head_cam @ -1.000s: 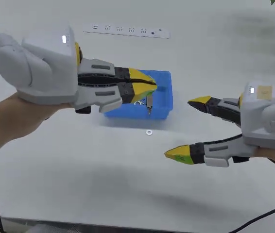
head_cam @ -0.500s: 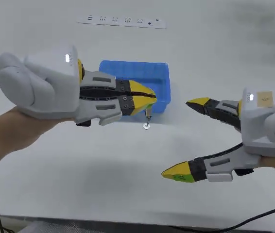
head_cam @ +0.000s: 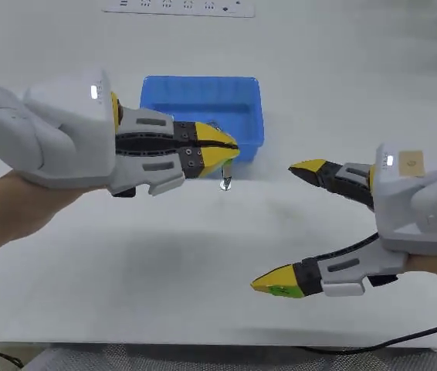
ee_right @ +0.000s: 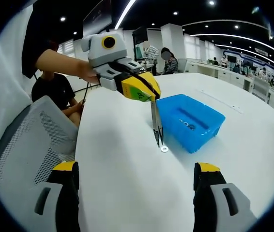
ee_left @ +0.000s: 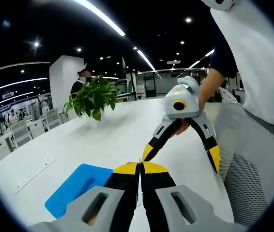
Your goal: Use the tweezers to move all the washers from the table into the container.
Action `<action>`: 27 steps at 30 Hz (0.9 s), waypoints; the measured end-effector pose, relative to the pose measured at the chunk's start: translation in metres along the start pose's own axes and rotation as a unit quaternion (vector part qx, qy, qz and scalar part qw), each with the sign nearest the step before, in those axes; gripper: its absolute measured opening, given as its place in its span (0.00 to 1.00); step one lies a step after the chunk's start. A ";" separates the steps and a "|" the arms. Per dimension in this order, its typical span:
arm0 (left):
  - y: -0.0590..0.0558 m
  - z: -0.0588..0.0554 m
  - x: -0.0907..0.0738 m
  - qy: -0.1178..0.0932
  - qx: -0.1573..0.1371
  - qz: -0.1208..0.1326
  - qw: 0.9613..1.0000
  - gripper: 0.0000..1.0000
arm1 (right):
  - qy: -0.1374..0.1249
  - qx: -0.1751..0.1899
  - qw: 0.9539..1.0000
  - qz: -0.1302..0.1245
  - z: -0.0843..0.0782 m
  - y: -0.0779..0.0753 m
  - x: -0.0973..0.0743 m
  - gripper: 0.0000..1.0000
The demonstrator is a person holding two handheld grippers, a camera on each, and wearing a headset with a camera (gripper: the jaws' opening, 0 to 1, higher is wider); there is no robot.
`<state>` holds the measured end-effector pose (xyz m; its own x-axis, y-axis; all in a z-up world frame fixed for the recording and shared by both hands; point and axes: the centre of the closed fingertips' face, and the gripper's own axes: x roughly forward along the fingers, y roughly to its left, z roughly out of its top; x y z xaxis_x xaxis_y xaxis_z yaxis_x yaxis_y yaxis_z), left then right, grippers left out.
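Note:
My left gripper is shut on thin metal tweezers that point down at the white table, just in front of the blue container. In the right gripper view the tweezers hang from the left gripper, and their tips meet a small washer on the table beside the container. Several washers lie inside it. I cannot tell whether the tips pinch the washer. My right gripper stands open to the right, holding nothing; it also appears in the left gripper view.
A white power strip lies at the table's far edge. The near table edge runs along the bottom, with a cable below it. A potted plant stands farther along the table. A mesh chair is beside it.
The left gripper has brought the tweezers from over the container's front wall down to the washer on the table. The head camera tilted, shifting the picture. The right gripper stayed open and nearly still.

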<state>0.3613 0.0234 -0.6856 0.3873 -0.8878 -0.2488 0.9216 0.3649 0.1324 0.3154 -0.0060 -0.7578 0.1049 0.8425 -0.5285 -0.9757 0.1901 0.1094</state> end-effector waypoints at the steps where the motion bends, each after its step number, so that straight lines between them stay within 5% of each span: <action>1: 0.001 -0.002 0.001 0.001 -0.002 0.001 1.000 0.04 | 0.000 0.002 1.000 0.000 -0.001 0.000 0.000 0.99; 22: 0.006 -0.010 0.004 0.003 -0.026 0.000 1.000 0.04 | -0.001 0.021 1.000 0.002 0.000 -0.001 0.004 0.98; 27: 0.006 -0.011 0.000 0.017 -0.027 -0.003 1.000 0.04 | -0.002 0.019 1.000 0.004 0.001 0.001 0.005 0.98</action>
<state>0.3674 0.0284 -0.6955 0.3815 -0.8805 -0.2812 0.9237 0.3747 0.0800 0.3153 -0.0010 -0.7592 0.0971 0.8459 -0.5245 -0.9686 0.2014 0.1456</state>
